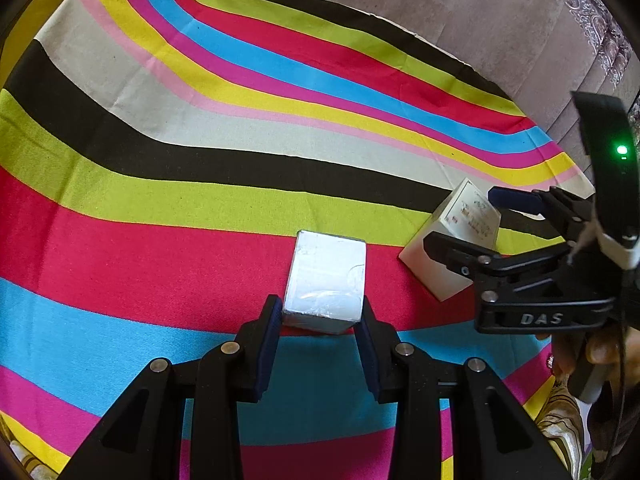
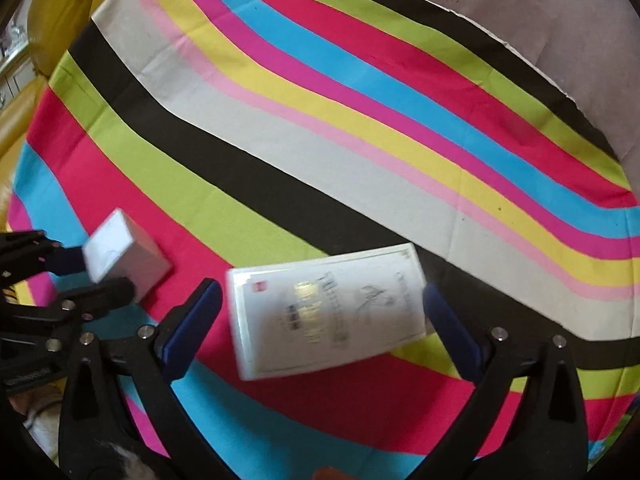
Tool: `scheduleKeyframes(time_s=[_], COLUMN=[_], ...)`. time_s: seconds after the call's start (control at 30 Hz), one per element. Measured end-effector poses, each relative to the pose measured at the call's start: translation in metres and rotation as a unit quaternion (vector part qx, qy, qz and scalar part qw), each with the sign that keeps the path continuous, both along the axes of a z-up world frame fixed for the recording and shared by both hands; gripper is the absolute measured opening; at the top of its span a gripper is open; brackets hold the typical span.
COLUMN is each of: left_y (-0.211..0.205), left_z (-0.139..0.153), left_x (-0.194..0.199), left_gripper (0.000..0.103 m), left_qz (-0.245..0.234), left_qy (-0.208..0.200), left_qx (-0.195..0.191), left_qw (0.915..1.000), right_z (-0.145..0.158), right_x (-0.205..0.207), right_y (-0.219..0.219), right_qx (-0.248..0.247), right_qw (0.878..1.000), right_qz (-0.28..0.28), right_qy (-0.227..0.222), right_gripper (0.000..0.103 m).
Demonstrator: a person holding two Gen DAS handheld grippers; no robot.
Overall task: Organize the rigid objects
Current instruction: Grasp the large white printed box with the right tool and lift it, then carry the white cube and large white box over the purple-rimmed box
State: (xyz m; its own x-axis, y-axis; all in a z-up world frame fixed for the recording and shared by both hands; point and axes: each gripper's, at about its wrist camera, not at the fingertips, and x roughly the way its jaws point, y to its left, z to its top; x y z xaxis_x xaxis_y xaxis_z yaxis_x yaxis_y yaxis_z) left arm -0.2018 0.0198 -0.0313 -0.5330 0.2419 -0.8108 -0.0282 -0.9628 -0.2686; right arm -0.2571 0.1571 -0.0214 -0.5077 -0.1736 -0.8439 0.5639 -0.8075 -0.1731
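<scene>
Left gripper (image 1: 320, 320) clamps the small white box (image 1: 326, 280) near the striped cloth's (image 1: 200, 140) front edge — right gripper (image 2: 324, 320) spread wide around the printed box (image 2: 326, 308), pads clear; boxes could knock together.

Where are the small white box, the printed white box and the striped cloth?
small white box (image 1: 326, 280): left wrist view, top face.
printed white box (image 2: 328, 312): right wrist view, printed face.
striped cloth (image 1: 200, 136): left wrist view, bare grey stripe.

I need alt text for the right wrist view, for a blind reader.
The right gripper stands open around a white printed box, pads clear of it, on a striped cloth. At left, the left gripper holds a small white box.
</scene>
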Motion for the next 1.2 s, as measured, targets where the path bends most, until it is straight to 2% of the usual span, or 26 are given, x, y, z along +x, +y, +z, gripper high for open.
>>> scheduleKeyframes(time_s=[0.17, 0.27, 0.33, 0.5, 0.67, 0.9, 1.2], left_y=[0.0, 0.0, -0.001, -0.001, -0.001, 0.006, 0.032], left_z=[-0.001, -0.001, -0.001, -0.001, -0.001, 0.014, 0.038], left_x=[0.001, 0.0, 0.0, 0.0, 0.0, 0.008, 0.047], left_gripper=[0.038, 0.038, 0.038, 0.038, 0.038, 0.038, 0.038], left_qz=[-0.001, -0.001, -0.004, -0.004, -0.005, -0.009, -0.041], left_qy=[0.001, 0.001, 0.001, 0.001, 0.002, 0.024, 0.048], left_qx=[-0.002, -0.003, -0.003, -0.002, -0.005, -0.03, -0.026], left_qw=[1.0, 1.0, 1.0, 1.0, 1.0, 0.9992, 0.9977], right_z=[-0.004, 0.001, 0.0, -0.011, -0.011, -0.001, 0.033], right_x=[-0.002, 0.0, -0.001, -0.011, -0.006, 0.014, 0.07], right_y=[-0.002, 0.0, 0.001, 0.004, 0.006, 0.024, 0.069], right_qx=[0.016, 0.001, 0.012, 0.002, -0.01, -0.033, -0.058], right_qw=[1.0, 1.0, 1.0, 1.0, 1.0, 0.997, 0.989], right_qz=[0.006, 0.006, 0.008, 0.002, -0.004, -0.062, -0.133], right_qy=[0.008, 0.007, 0.01, -0.025, -0.019, -0.014, 0.008], right_gripper=[0.103, 0.103, 0.103, 0.103, 0.103, 0.102, 0.102])
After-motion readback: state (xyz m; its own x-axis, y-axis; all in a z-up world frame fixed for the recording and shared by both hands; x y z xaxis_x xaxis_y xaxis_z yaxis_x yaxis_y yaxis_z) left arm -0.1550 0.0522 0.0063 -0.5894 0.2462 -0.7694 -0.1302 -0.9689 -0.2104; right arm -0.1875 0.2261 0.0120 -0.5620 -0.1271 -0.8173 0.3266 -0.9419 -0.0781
